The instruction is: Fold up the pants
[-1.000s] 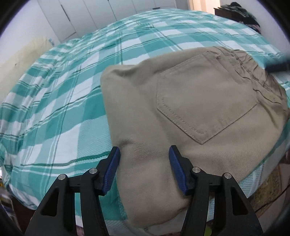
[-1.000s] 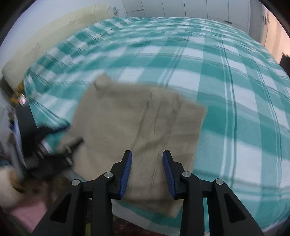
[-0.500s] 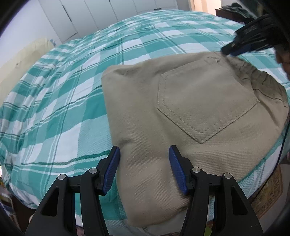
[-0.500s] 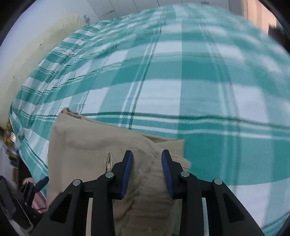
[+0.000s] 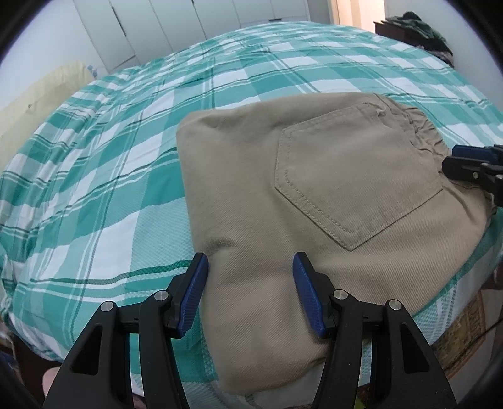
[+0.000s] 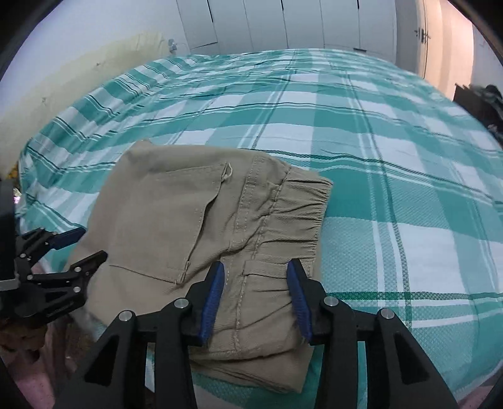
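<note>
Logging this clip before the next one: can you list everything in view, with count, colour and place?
pants: one, khaki, folded into a compact stack at the near edge of the bed, back pocket up, elastic waistband toward the right gripper.
bedspread: one, teal and white plaid, covering the whole bed.
wardrobe doors: several, white, along the far wall.
dark furniture: one, with dark clothes piled on it, far right beyond the bed.
left gripper: one, black with blue pads, jaws apart over the pants' near left corner.
right gripper: one, black with blue pads, jaws opening over the waistband end, cloth between them.
</note>
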`<action>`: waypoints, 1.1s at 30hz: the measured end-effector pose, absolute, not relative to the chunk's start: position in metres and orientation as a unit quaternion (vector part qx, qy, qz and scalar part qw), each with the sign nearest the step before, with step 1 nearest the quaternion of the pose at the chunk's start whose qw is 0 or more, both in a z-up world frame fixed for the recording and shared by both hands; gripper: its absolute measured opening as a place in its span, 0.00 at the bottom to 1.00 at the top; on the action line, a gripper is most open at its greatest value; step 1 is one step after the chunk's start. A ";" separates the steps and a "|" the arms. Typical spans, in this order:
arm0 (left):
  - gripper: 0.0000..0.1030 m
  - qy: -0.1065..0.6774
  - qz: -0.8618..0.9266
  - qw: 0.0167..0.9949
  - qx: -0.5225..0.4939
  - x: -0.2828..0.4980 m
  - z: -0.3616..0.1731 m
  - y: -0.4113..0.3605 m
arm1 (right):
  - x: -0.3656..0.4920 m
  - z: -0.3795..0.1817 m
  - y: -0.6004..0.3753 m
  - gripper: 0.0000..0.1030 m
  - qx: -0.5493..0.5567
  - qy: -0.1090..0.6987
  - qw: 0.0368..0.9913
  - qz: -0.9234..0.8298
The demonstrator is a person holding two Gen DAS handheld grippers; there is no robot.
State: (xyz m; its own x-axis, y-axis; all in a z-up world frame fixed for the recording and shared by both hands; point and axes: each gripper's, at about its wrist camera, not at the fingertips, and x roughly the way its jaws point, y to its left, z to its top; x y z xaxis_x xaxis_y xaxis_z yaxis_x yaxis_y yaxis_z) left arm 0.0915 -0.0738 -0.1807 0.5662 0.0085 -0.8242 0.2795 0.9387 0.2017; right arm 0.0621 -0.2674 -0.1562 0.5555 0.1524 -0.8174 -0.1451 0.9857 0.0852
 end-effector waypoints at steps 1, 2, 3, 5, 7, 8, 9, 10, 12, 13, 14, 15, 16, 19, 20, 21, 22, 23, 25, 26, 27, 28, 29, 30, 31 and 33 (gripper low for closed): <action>0.58 0.458 -0.079 0.872 0.153 0.091 -0.181 -0.073 | 0.063 -0.157 -0.266 0.43 0.001 0.465 0.882 0.083; 0.59 0.459 -0.081 0.873 0.148 0.092 -0.180 -0.071 | 0.064 -0.158 -0.265 0.43 -0.006 0.464 0.882 0.084; 0.59 0.461 -0.083 0.872 0.141 0.093 -0.178 -0.068 | 0.063 -0.159 -0.264 0.43 -0.016 0.461 0.883 0.086; 0.61 0.482 -0.099 0.864 0.107 0.100 -0.167 -0.057 | 0.060 -0.160 -0.262 0.43 -0.031 0.455 0.886 0.087; 0.63 0.494 -0.125 0.860 0.036 0.113 -0.146 -0.035 | 0.058 -0.161 -0.263 0.43 -0.033 0.450 0.888 0.086; 0.64 0.489 -0.131 0.863 0.002 0.122 -0.135 -0.023 | 0.056 -0.161 -0.263 0.43 -0.033 0.449 0.889 0.084; 0.68 0.485 -0.131 0.865 -0.013 0.129 -0.129 -0.017 | 0.055 -0.161 -0.263 0.43 -0.033 0.447 0.890 0.084; 0.70 0.480 -0.127 0.867 -0.027 0.143 -0.121 -0.009 | 0.055 -0.162 -0.263 0.43 -0.034 0.445 0.891 0.083; 0.70 0.480 -0.121 0.869 -0.018 0.175 -0.112 -0.008 | 0.054 -0.163 -0.262 0.44 -0.037 0.443 0.892 0.082; 0.70 0.480 -0.122 0.869 -0.005 0.188 -0.112 -0.012 | 0.053 -0.162 -0.261 0.44 -0.037 0.443 0.892 0.082; 0.70 0.480 -0.123 0.869 0.010 0.201 -0.114 -0.018 | 0.053 -0.162 -0.261 0.44 -0.038 0.444 0.891 0.084; 0.70 0.479 -0.120 0.869 0.021 0.213 -0.118 -0.023 | 0.053 -0.162 -0.261 0.44 -0.039 0.444 0.891 0.085; 0.70 0.480 -0.110 0.870 0.027 0.225 -0.124 -0.027 | 0.053 -0.162 -0.262 0.44 -0.039 0.445 0.890 0.087; 0.71 0.518 -0.053 0.853 0.035 0.267 -0.163 -0.030 | 0.053 -0.162 -0.262 0.44 -0.039 0.446 0.890 0.090; 0.71 0.542 -0.037 0.839 0.029 0.279 -0.180 -0.028 | 0.053 -0.162 -0.262 0.44 -0.041 0.446 0.890 0.091; 0.71 0.566 -0.028 0.824 0.018 0.287 -0.196 -0.025 | 0.054 -0.163 -0.261 0.44 -0.043 0.446 0.889 0.091; 0.72 0.580 -0.026 0.814 0.005 0.291 -0.208 -0.023 | 0.054 -0.163 -0.260 0.44 -0.048 0.446 0.889 0.090; 0.72 0.577 -0.023 0.816 0.006 0.291 -0.209 -0.024 | 0.054 -0.163 -0.259 0.44 -0.050 0.447 0.889 0.090; 0.72 0.565 -0.023 0.825 0.023 0.283 -0.198 -0.027 | 0.054 -0.163 -0.259 0.44 -0.051 0.448 0.888 0.089; 0.72 0.560 -0.025 0.828 0.029 0.279 -0.192 -0.028 | 0.054 -0.163 -0.259 0.44 -0.050 0.448 0.888 0.090; 0.71 0.555 -0.029 0.831 0.032 0.274 -0.186 -0.027 | 0.054 -0.163 -0.260 0.44 -0.049 0.448 0.888 0.090; 0.70 0.548 -0.035 0.835 0.031 0.267 -0.177 -0.025 | 0.054 -0.163 -0.260 0.44 -0.049 0.448 0.888 0.091; 0.71 0.542 -0.042 0.839 0.028 0.258 -0.167 -0.023 | 0.054 -0.163 -0.259 0.44 -0.049 0.449 0.888 0.090; 0.71 0.537 -0.049 0.842 0.026 0.248 -0.158 -0.020 | 0.054 -0.163 -0.260 0.44 -0.050 0.449 0.888 0.090; 0.71 0.532 -0.059 0.845 0.025 0.236 -0.150 -0.018 | 0.054 -0.163 -0.260 0.45 -0.051 0.449 0.888 0.089; 0.73 0.526 -0.077 0.847 0.026 0.219 -0.139 -0.019 | 0.054 -0.163 -0.259 0.45 -0.053 0.449 0.887 0.088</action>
